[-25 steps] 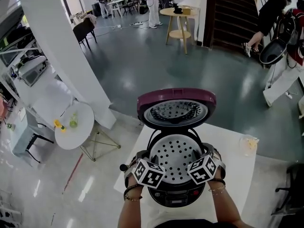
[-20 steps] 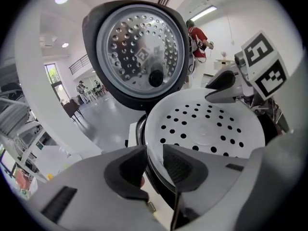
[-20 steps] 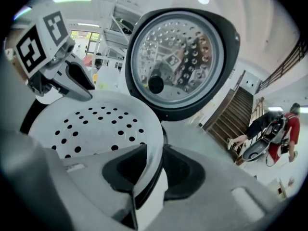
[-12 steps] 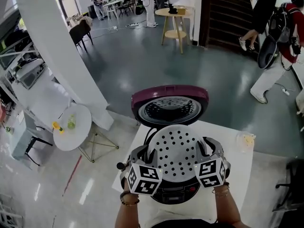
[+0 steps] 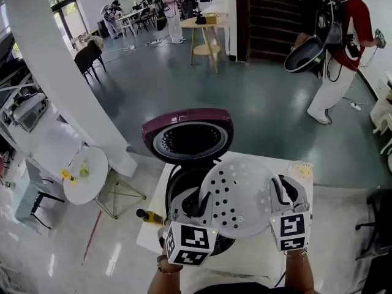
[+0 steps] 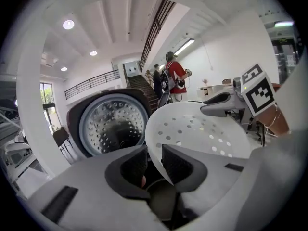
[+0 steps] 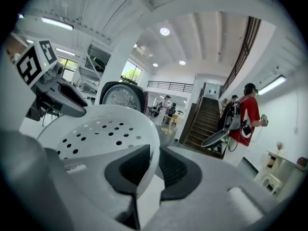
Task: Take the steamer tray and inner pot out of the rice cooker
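Head view: steamer tray (image 5: 242, 195), white and perforated, is held tilted above the open rice cooker (image 5: 177, 188), offset to the cooker's right and clear of its rim. The left claw (image 5: 199, 208) is clenched on the tray's left edge and the right claw (image 5: 278, 192) on its right edge. The maroon lid (image 5: 187, 133) stands open behind, its silver inner plate facing the camera. The cooker sits on a white worktop (image 5: 245, 259). The cooker's well is dark, and whether the inner pot sits in it cannot be made out. A round side table (image 5: 82, 173) stands well apart at the left. A person in a red shirt (image 5: 349, 23) stands on the grey floor beyond.

Left gripper view: both dark pads close either side of the tray's thin white rim, so this claw grasps the tray. The right claw grips the far rim. The lid's dimpled plate shows behind, at the left.

Right gripper view: the jaws are closing, with the tray rim between the pads and pressed by them. The perforated tray floor spreads to the left, with the left claw at its far edge. A staircase (image 7: 207, 119) and the person in red show beyond.
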`<state>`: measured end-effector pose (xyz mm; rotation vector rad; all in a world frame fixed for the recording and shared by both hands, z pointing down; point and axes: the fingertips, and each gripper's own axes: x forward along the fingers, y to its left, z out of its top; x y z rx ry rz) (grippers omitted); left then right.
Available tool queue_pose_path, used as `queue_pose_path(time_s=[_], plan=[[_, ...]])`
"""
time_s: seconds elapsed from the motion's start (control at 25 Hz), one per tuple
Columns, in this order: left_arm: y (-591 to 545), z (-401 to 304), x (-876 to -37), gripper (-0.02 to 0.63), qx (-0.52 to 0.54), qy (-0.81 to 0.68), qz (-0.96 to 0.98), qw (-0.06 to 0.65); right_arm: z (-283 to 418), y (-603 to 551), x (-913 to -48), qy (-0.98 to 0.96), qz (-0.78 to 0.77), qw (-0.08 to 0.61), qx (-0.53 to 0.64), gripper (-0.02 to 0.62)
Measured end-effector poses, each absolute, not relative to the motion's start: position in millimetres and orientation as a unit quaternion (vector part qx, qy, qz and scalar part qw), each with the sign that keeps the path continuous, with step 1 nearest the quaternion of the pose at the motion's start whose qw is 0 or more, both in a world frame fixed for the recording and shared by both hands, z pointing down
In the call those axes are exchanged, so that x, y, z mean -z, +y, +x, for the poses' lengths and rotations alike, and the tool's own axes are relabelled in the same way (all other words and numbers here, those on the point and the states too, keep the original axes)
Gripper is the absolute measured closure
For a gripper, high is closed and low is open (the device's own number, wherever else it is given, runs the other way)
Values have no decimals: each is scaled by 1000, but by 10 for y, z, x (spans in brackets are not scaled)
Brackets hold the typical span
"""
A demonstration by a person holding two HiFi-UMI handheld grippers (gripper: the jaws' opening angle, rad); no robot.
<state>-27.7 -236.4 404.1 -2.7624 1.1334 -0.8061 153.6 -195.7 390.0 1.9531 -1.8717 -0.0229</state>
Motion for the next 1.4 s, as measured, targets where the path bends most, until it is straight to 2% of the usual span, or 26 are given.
queue_pose_path(time_s=[0.32, 0.56, 0.8, 1.08, 1.4], plan=[[-1661, 745, -3998, 509, 230, 300, -925, 29, 2540, -1056, -3851, -635, 749, 185, -32, 543], [-1167, 1444, -4507, 509, 270, 245, -931, 13, 3158, -383, -4217, -596, 770, 209, -85, 549], [-815, 1895, -5414, 509, 315, 232, -919, -42, 3582, -11, -4960, -590, 760, 220, -160, 558], [-751, 1850, -6550, 509, 367, 287, -876, -126, 3618, -260, -5995, -638, 690, 265, -216, 563], [-1053, 1479, -6781, 512, 331, 423, -804, -255, 3213, -1637, -6218, -776, 523, 297, -189, 560]])
